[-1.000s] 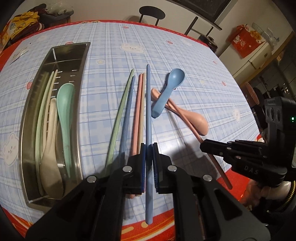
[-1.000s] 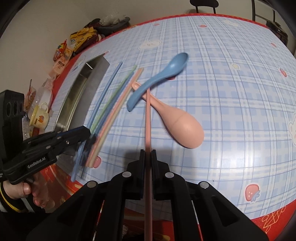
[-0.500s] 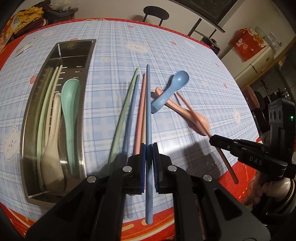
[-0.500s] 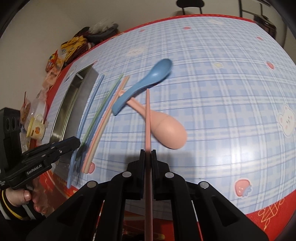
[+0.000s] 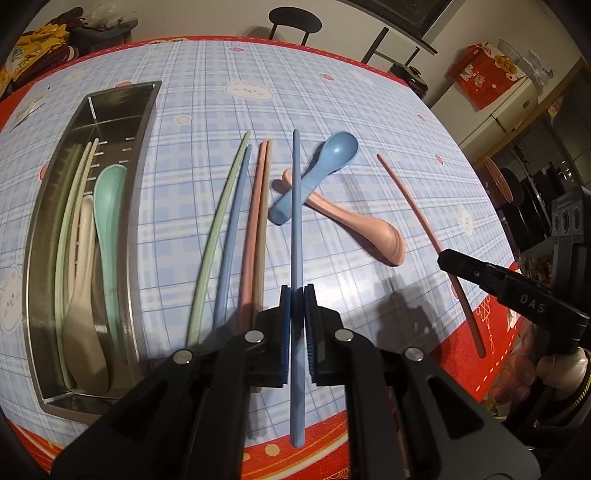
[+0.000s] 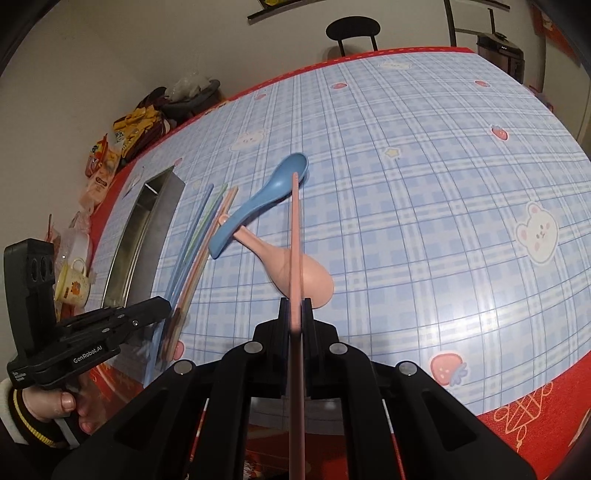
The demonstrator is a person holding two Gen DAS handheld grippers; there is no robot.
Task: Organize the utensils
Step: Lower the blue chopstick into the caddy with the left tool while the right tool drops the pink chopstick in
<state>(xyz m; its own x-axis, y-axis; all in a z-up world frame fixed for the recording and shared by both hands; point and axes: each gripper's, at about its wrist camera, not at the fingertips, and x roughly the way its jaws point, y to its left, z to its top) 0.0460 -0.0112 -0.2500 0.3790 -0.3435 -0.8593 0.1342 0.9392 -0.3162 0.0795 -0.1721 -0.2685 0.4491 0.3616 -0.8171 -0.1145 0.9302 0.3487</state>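
Observation:
My left gripper (image 5: 296,295) is shut on a blue chopstick (image 5: 295,206) held above the table. My right gripper (image 6: 295,306) is shut on a pink chopstick (image 6: 295,236), also lifted; it shows in the left wrist view (image 5: 413,206). On the blue checked tablecloth lie a green chopstick (image 5: 218,236), another blue chopstick (image 5: 232,236), a pink and a beige chopstick (image 5: 256,229), a blue spoon (image 5: 314,177) crossed over a pink spoon (image 5: 354,225). A steel tray (image 5: 40,229) at left holds a mint spoon (image 5: 105,206), a beige spoon and pale chopsticks.
The table's red front edge (image 5: 332,435) is close below both grippers. Snack bags and a mug (image 6: 72,284) sit beyond the tray's end. A chair (image 6: 352,31) stands at the far side.
Both grippers have lifted and drawn back with their chopsticks. The pink chopstick has swung clear of the spoons toward the right.

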